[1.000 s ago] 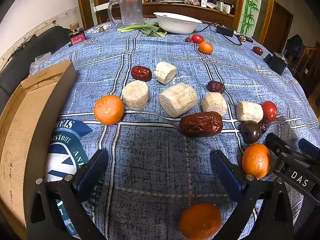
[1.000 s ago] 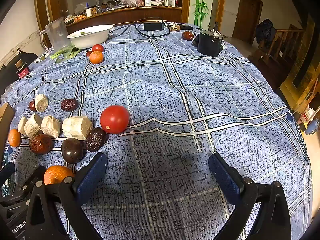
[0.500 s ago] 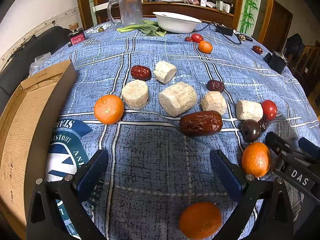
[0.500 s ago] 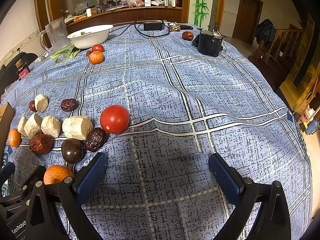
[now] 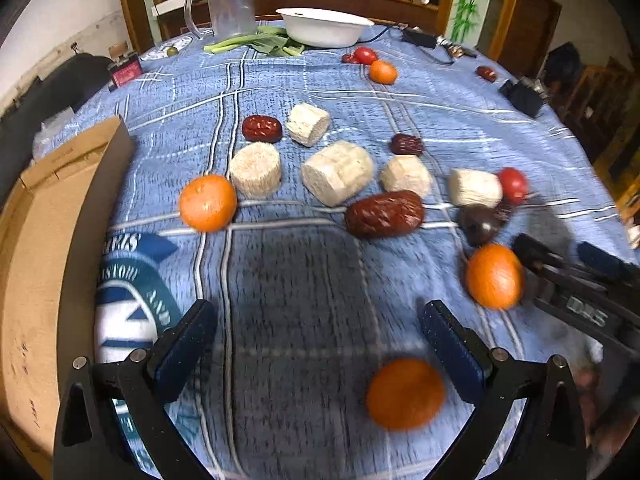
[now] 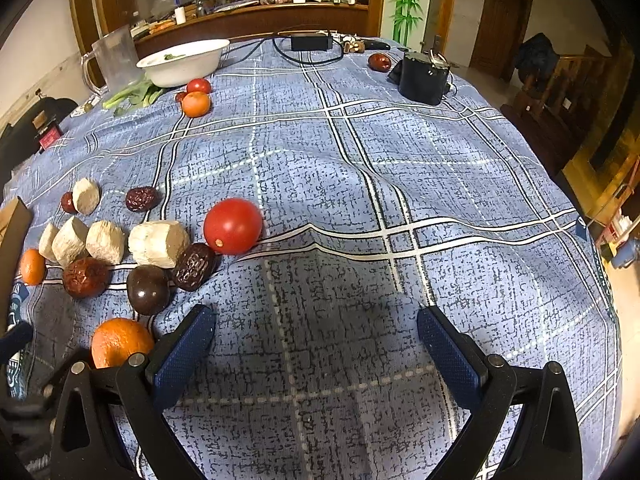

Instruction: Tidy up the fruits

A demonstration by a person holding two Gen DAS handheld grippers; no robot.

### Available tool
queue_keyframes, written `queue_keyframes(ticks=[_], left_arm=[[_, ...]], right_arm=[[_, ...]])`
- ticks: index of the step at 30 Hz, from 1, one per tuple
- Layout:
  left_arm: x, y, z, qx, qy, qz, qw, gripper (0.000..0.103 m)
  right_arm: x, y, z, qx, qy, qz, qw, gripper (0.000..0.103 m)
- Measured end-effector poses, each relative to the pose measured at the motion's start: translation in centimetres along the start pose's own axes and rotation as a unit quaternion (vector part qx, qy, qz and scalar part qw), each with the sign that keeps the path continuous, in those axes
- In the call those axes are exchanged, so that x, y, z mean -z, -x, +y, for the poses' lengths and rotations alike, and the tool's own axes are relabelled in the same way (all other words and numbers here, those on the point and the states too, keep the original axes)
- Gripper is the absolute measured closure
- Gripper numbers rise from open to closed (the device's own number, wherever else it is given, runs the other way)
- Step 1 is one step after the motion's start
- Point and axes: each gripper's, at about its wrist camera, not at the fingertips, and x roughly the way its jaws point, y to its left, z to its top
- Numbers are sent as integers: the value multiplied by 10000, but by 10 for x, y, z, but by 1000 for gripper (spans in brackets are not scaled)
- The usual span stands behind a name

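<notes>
Motion since half a second ago is confined to my left wrist view: that picture is now blurred, the whole fruit group sits slightly lower in the frame, and the nearest orange [image 5: 405,398] lies further up between the gripper fingers, so I read the left gripper [image 5: 318,344] as advancing across the bench [image 5: 296,280]. My right wrist view matches its earlier picture, so that gripper is idle. I judge the sorting barely begun, with no fruit yet lifted.

Left wrist view, left to right. A cardboard box [image 5: 44,264] fills the left edge. Beside it lies a second orange [image 5: 207,202], then pale cut cylinders [image 5: 338,172] mixed with red dates [image 5: 384,213]. A dark round fruit [image 5: 479,225] and a third orange [image 5: 494,276] sit at right, the orange just beside the other gripper's dark frame. The left gripper stands wide apart and holds nothing; whether the nearest orange touches its right finger [image 5: 452,352] I cannot tell through the blur.

Right wrist view, left to right. The same fruits cluster at the left edge, a tomato [image 6: 233,225] lies left of centre, and bare cloth fills the right half. The right gripper [image 6: 316,350] is also wide apart, empty, over cloth only.
</notes>
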Motion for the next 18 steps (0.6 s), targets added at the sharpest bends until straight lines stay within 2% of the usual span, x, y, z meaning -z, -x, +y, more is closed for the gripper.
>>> queue_keyframes(ticks=[4,6,8,10,15,18], left_arm=[[13,37,8,-26,8,-594,9982,0],[21,62,15,-49,24,-1007,9949,0],[26,83,22,-225,66,-1365,9904,0],[30,98,28,-459,30,-1554,9868,0],[39,134,39,-606,10,-2020,9775,0],[44,151,42,-585,-16,-2207,9736,0]], right_arm=[[-1,-2,1,-7,25,10,10000,1],[0,1,-1,-25,-26,19,10000,1],[4,12,-1,-26,-132,-109,9998,1],[12,37,1,-119,-227,-476,9985,1],[44,108,5,-389,-496,-1672,9839,1],[60,130,10,-321,-585,-1999,9775,1]])
